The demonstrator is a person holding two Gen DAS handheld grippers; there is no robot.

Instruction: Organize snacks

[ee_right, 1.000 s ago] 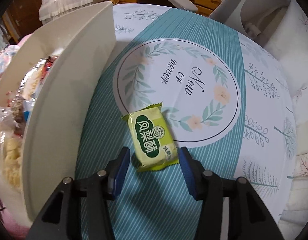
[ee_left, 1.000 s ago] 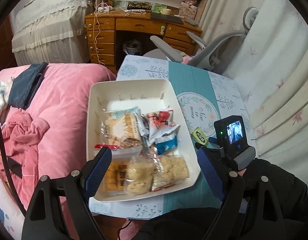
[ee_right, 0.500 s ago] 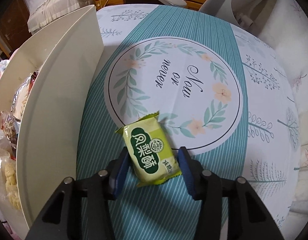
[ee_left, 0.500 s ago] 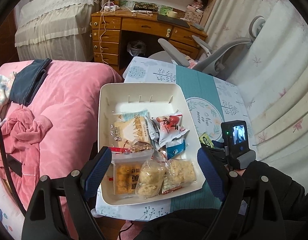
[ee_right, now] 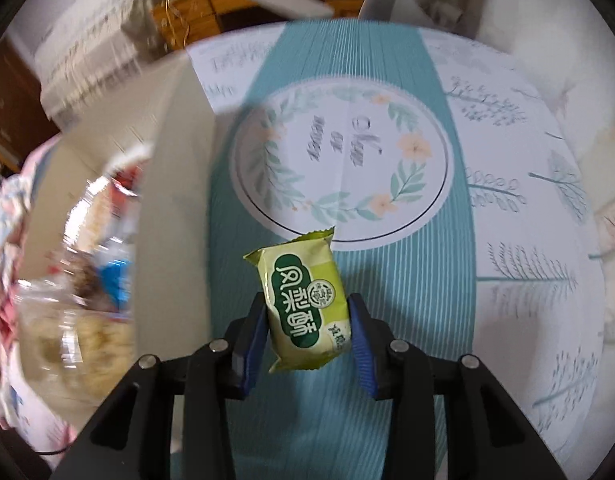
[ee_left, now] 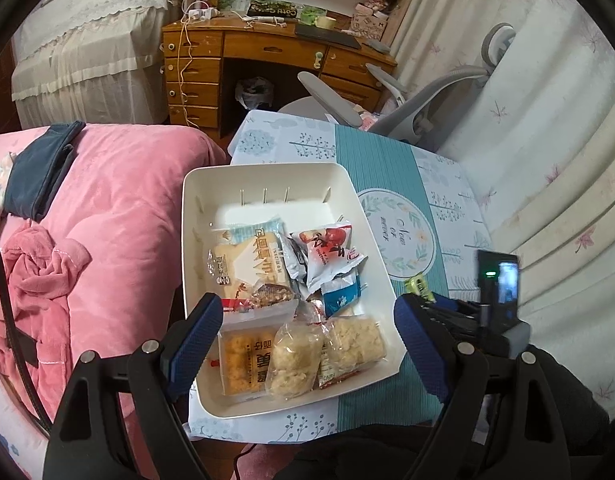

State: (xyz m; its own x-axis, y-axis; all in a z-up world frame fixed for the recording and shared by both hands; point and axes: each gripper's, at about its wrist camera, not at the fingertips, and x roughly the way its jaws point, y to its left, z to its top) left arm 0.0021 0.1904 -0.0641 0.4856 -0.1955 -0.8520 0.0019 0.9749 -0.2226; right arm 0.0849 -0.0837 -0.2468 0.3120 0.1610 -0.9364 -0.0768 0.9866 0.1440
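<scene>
The right gripper (ee_right: 307,320) has its blue ribbed pads clamped on a small green snack packet (ee_right: 303,304) — glossy, pillow-shaped, crimped at the ends — held above the teal striped cloth of the table (ee_right: 507,240), just beside the tray's right wall. The white plastic tray (ee_left: 267,176) sits at the table's left edge, packed with crinkly wrappers: a clear bag of puffed rice cakes (ee_left: 351,344), a red-and-white pouch (ee_left: 331,248). The left gripper (ee_left: 307,344) hangs over the tray's near end, jaws spread wide — gripping nothing.
</scene>
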